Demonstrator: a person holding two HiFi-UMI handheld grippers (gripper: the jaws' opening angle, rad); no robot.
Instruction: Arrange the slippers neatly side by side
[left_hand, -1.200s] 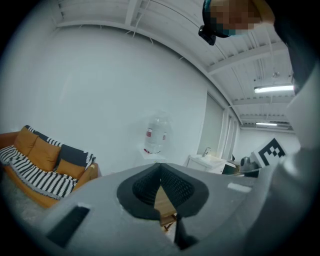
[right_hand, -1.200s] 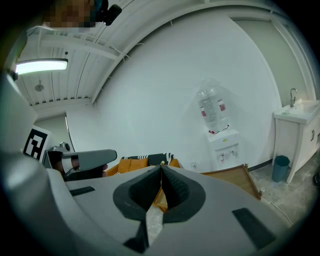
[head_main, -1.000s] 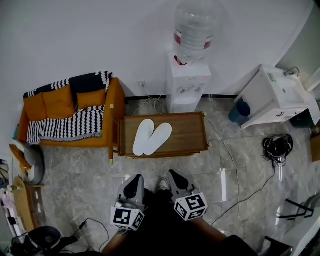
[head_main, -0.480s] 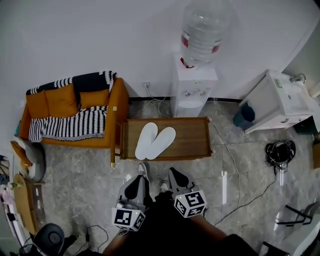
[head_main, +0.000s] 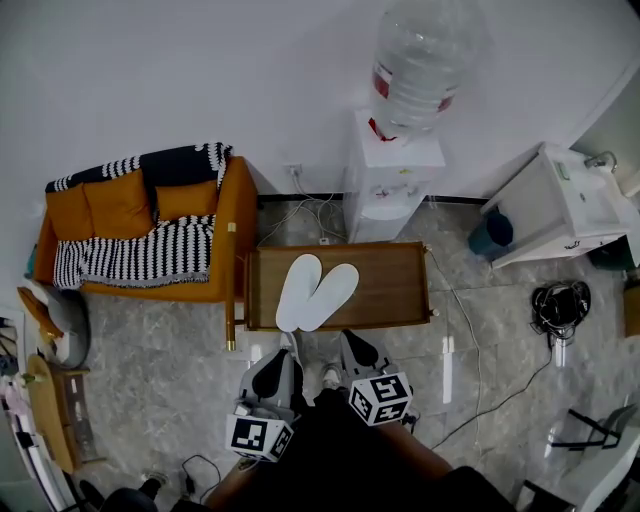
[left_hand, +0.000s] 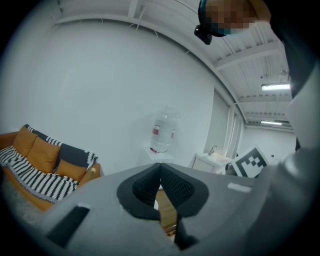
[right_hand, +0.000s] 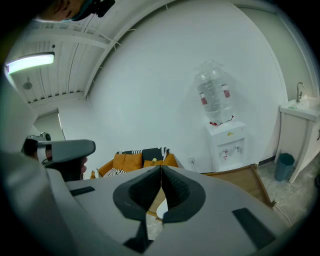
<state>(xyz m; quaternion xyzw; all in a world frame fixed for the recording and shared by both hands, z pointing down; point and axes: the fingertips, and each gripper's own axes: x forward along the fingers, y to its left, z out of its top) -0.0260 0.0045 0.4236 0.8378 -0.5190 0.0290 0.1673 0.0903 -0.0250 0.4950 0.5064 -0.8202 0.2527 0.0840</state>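
Note:
Two white slippers (head_main: 315, 292) lie side by side on a low wooden table (head_main: 390, 285), touching along their inner edges, toes pointing toward me and to the left. My left gripper (head_main: 282, 358) and right gripper (head_main: 350, 345) hang close to my body, short of the table's near edge. Both are shut with nothing between the jaws. In the left gripper view (left_hand: 160, 167) and the right gripper view (right_hand: 161, 170) the jaw tips meet. A sliver of a white slipper (right_hand: 161, 210) shows below the right jaws.
A water dispenser (head_main: 395, 170) with a large bottle stands behind the table. An orange sofa (head_main: 140, 235) with a striped blanket is at the left. A white sink cabinet (head_main: 565, 205) is at the right. Cables (head_main: 470, 340) run over the tiled floor.
The view has shifted slightly, so the table and slippers sit a little lower and closer to the grippers. Both grippers stay shut and near my body.

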